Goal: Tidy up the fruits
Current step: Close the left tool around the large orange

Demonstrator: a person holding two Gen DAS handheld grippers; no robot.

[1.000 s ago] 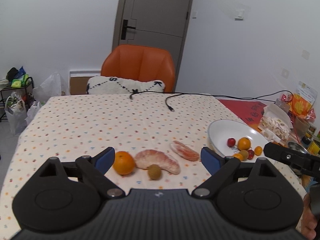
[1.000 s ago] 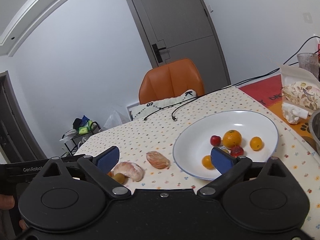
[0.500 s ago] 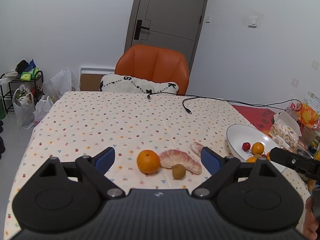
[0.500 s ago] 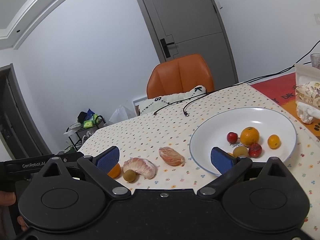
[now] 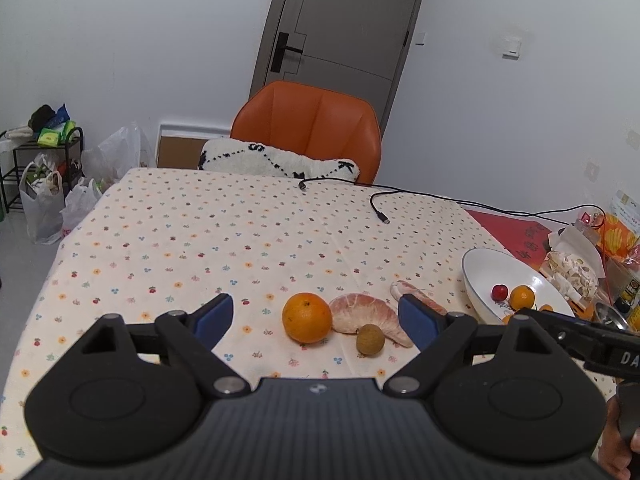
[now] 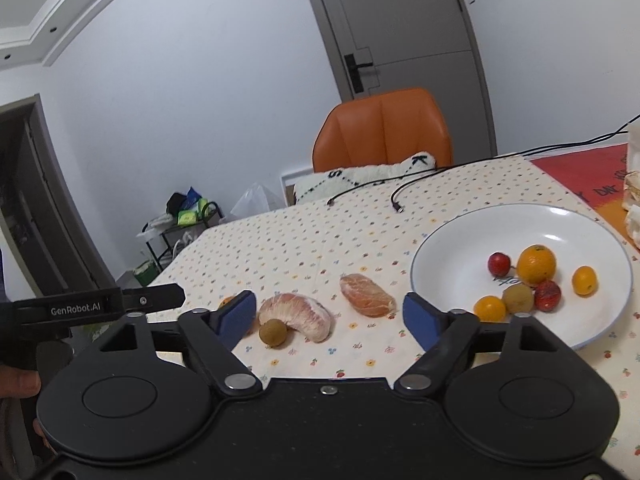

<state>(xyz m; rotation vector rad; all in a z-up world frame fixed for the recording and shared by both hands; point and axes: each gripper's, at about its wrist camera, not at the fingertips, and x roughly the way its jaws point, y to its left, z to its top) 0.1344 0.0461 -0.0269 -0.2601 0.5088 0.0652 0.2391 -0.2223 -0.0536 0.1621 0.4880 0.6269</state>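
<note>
On the flowered tablecloth lie an orange, a large peeled pomelo wedge, a small brown round fruit and a smaller pomelo piece. A white plate on the right holds several small fruits, among them an orange and a red one. My left gripper hovers open just in front of the orange and wedge. My right gripper is open too, facing the wedge and smaller piece, with the plate to its right. Neither holds anything.
An orange chair with a white cushion stands at the table's far side. Black cables trail across the cloth. Snack bags and packets crowd the right edge beyond the plate. A rack and plastic bags stand on the floor at left.
Both views have swung left: the fruits and plate have shifted rightward in each frame. Both grippers stayed open and nothing on the table moved.
</note>
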